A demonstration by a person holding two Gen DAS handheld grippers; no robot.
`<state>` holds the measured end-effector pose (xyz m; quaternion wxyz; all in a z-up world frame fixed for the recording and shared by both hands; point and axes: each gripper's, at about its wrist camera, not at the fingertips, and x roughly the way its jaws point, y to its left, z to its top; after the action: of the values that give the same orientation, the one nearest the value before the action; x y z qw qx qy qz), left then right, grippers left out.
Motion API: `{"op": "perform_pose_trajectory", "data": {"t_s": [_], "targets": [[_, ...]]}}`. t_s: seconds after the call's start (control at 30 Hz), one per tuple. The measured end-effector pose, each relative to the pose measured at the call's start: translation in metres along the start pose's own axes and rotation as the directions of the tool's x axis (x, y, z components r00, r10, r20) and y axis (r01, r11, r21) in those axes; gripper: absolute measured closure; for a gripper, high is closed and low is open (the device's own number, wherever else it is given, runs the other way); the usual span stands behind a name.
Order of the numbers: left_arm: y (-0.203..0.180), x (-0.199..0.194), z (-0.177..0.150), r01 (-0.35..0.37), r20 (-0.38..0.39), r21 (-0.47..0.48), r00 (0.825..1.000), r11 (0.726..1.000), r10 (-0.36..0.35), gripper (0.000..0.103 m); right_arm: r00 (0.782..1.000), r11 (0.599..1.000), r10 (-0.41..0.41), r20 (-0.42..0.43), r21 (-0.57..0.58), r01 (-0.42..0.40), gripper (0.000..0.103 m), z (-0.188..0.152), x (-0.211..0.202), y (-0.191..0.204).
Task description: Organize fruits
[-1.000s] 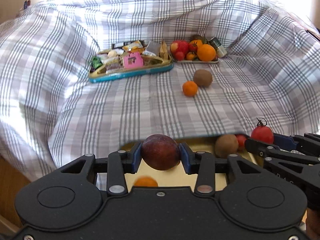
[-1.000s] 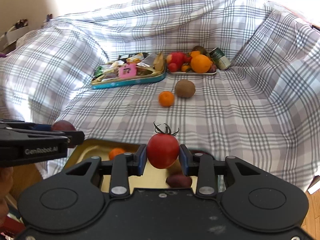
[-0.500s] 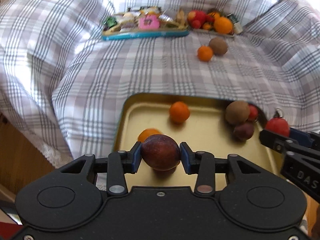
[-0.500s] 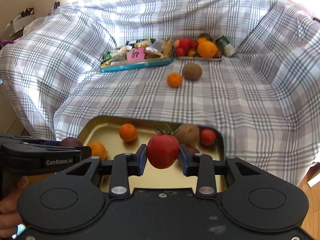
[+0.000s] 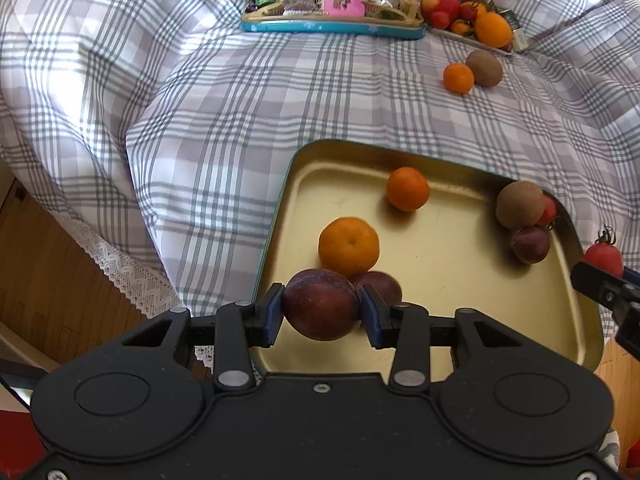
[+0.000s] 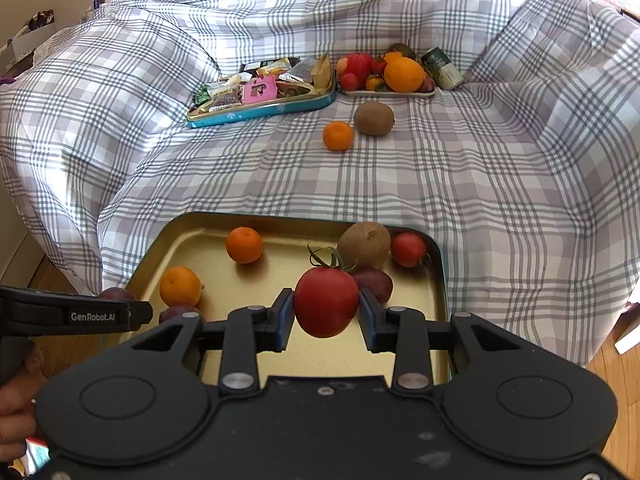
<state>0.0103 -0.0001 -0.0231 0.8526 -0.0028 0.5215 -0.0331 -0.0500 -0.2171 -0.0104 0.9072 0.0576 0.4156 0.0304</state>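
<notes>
My left gripper [image 5: 320, 311] is shut on a dark plum [image 5: 320, 309] and holds it over the near left corner of the gold tray [image 5: 492, 320]. My right gripper [image 6: 326, 310] is shut on a red tomato [image 6: 326, 302] with a green stalk, over the tray's [image 6: 192, 236] near middle. In the tray lie two oranges [image 5: 348, 246] [image 5: 407, 189], a kiwi [image 5: 519, 204], two plums [image 5: 530, 244] [image 5: 382, 286] and a small tomato [image 6: 408, 249]. A loose orange [image 6: 338, 135] and kiwi [image 6: 374, 118] lie on the checked cloth beyond.
A teal tin of snack packets [image 6: 260, 94] and a white plate piled with fruit [image 6: 386, 74] stand at the back of the cloth-covered seat, with a can [image 6: 442, 68] beside the plate. Wooden floor [image 5: 52, 248] shows at the left.
Both grippers have tilted down and moved over the tray, so more of the tray and its fruit shows. Each still holds its fruit.
</notes>
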Motion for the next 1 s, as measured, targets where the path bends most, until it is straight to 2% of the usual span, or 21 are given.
{"op": "perform_pose_trajectory", "data": {"t_s": [0.27, 0.47, 0.67, 1.0], "targets": [[-0.0048, -0.0014, -0.0081, 0.019, -0.009, 0.022, 1.0, 1.0, -0.019, 0.053, 1.0, 1.0, -0.004, -0.009, 0.013, 0.004, 0.067, -0.0018, 0.0021, -0.0002], [-0.0089, -0.0032, -0.0096, 0.06, -0.01, 0.035, 0.998, 0.998, -0.06, 0.053, 1.0, 1.0, -0.003, -0.008, 0.005, 0.003, 0.067, -0.0026, 0.0021, 0.0008], [-0.0082, -0.0089, -0.0087, 0.023, 0.026, 0.031, 0.999, 0.999, -0.024, 0.053, 1.0, 1.0, 0.0, -0.014, 0.006, 0.0, 0.067, -0.0029, 0.0028, 0.0009], [-0.0084, -0.0054, -0.0091, -0.014, 0.012, 0.026, 1.0, 1.0, 0.014, 0.053, 1.0, 1.0, 0.0, -0.016, 0.005, 0.0, 0.067, -0.0027, 0.0032, 0.0005]]}}
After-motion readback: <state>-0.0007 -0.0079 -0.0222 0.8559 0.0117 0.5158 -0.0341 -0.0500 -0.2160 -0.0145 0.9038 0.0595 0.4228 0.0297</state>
